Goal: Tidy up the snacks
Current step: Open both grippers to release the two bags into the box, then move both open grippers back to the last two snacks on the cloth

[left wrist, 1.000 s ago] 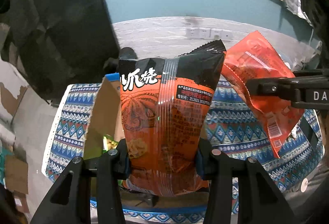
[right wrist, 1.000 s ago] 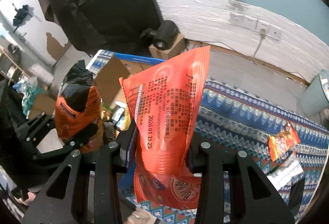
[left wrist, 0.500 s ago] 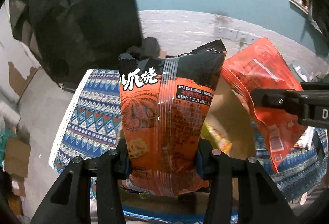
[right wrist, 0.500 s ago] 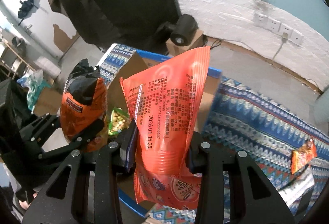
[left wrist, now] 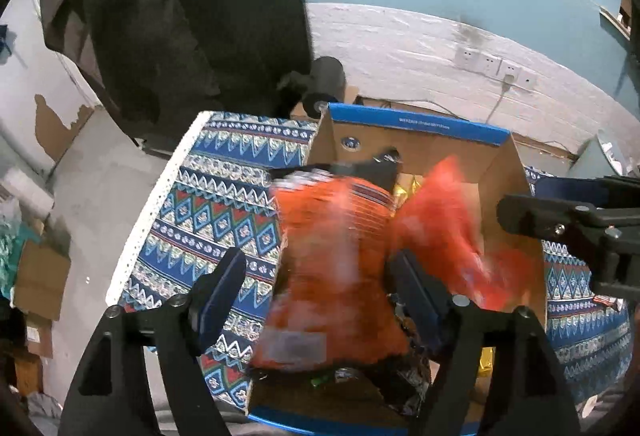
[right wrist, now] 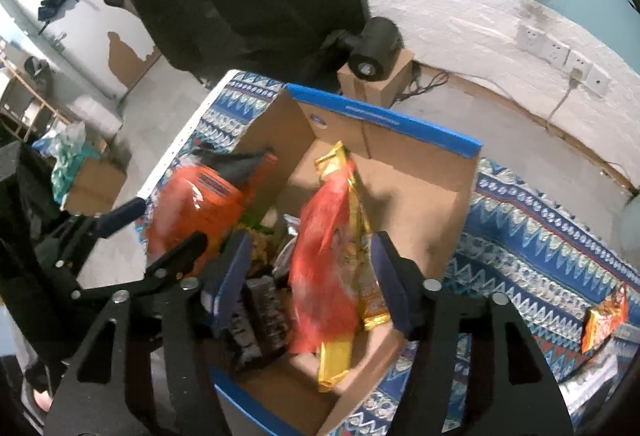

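Dim indoor light; snack bags (left wrist: 336, 260) motion-blurred; fisheye edges vignetted.

- The cardboard box (left wrist: 416, 140), blue-rimmed and open, sits on the patterned cloth (left wrist: 224, 204).
- The left gripper (left wrist: 320, 288) hangs over the box's near end, jaws spread wide.
- An orange-and-black snack bag (left wrist: 336, 260), blurred, lies between them above the box.
- A red bag (left wrist: 444, 232), also blurred, is inside the box, right of it.
- The right gripper (left wrist: 568, 232) reaches over the box's right wall.

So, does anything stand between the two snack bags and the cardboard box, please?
The cardboard box is open-topped and nothing covers it. The red bag is over the opening, between the jaws of the open right gripper. The black-and-orange bag, at the open left gripper, overlaps the box's left wall, which might catch it.
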A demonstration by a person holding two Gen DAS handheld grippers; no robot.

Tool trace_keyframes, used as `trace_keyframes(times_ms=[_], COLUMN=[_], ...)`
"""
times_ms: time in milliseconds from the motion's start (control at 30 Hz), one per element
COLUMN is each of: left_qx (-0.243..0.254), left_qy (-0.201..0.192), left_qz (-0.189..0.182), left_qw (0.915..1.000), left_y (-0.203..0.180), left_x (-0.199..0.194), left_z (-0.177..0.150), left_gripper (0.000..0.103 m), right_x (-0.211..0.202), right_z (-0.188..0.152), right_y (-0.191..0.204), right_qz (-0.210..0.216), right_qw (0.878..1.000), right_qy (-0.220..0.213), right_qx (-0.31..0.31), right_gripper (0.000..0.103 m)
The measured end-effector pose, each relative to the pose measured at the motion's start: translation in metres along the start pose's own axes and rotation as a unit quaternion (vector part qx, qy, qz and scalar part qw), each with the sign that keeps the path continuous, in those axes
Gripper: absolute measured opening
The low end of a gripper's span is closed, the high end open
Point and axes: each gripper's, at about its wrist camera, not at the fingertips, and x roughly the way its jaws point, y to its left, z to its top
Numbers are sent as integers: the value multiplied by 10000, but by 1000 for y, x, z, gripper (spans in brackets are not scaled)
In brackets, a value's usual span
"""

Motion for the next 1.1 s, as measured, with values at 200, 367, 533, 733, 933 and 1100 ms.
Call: trace_keyframes(times_ms=[200,367,533,733,933,1100], left_qx=[133,357,594,877,1251,1544], left_qy=[-93,-145,-106,-132,-158,-139], left_qz=[-135,-198,-295,-388,-444,-487], left_qw=[9998,9991,9977,9953,9910,9867], left_y=[-11,-32,-57,-90,-127,-156], left_x=[-10,-16,-19,-26,-30,-33], left_z=[0,-2,-6,-9,-16,-24], left_gripper=[82,82,82,82,82,82], right_x=[-17,-32,-45,-66,-88,-105], right_z=[-6,-18,-35,-61,-86,-108], right_y=[-20,-38,-57,-87,-125,-154], right_qz=[-219,-454,-645,-894,-1060,-1180], right_qw=[9995,9983,9971,9944,9900,9857], right_qy=[-80,-85,-28,-27,-43,-79], right_qx=[220,347,413,557,927,1202], right_gripper=[71,74,75,76,76,76])
